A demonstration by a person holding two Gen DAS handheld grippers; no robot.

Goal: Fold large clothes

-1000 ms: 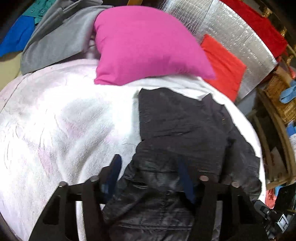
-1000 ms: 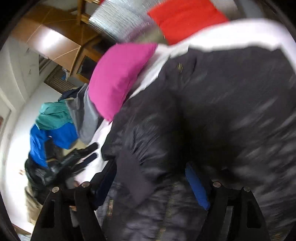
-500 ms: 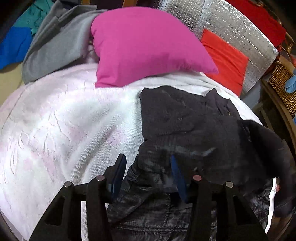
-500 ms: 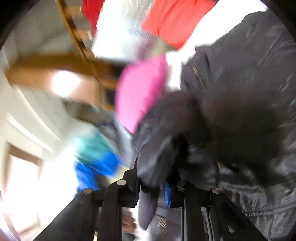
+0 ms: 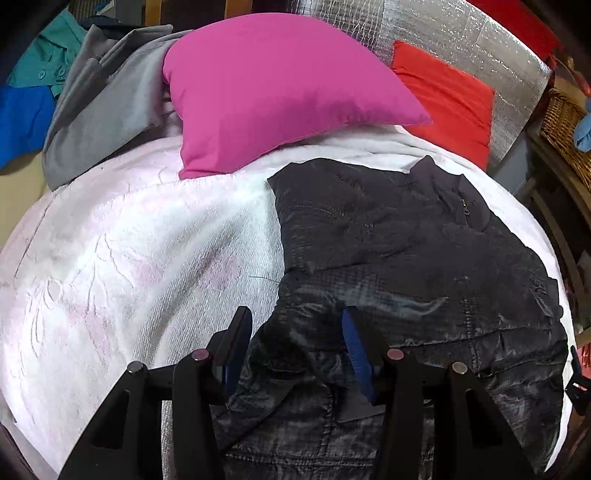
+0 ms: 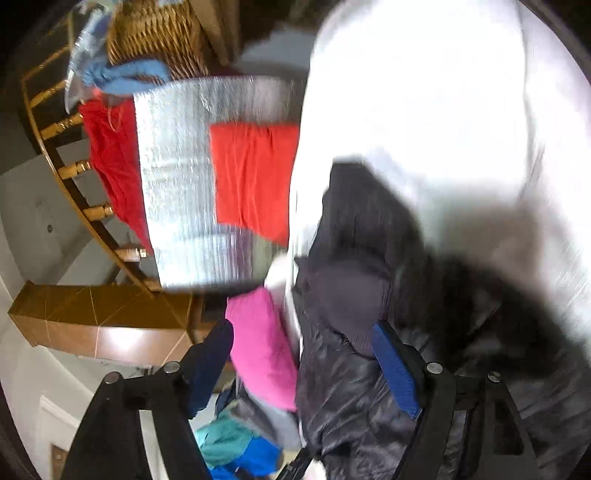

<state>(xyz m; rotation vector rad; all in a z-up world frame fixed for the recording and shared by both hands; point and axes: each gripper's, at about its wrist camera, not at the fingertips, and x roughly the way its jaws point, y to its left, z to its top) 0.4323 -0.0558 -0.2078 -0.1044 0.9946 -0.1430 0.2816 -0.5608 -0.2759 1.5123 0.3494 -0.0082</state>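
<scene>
A dark quilted jacket (image 5: 399,258) lies on the white bedspread (image 5: 129,258), with one part folded over its lower body. My left gripper (image 5: 295,343) is open, its blue-padded fingers (image 5: 354,350) standing to either side of a raised fold at the jacket's near left edge. In the right wrist view the picture is tilted and blurred. My right gripper (image 6: 303,350) is open and holds nothing; the jacket (image 6: 369,295) lies under and beyond its right finger (image 6: 395,369).
A pink pillow (image 5: 280,85) and a grey garment (image 5: 99,110) lie at the bed's far side. A red cushion (image 5: 447,99) leans on a silver foil panel (image 5: 461,33). A wicker basket (image 5: 565,125) stands at the right. Blue and teal clothes (image 5: 26,92) lie at the far left.
My right gripper let go of the jacket fold it held half a second ago, opened, and swung round. My left gripper narrowed, then widened again, staying by the jacket's near edge.
</scene>
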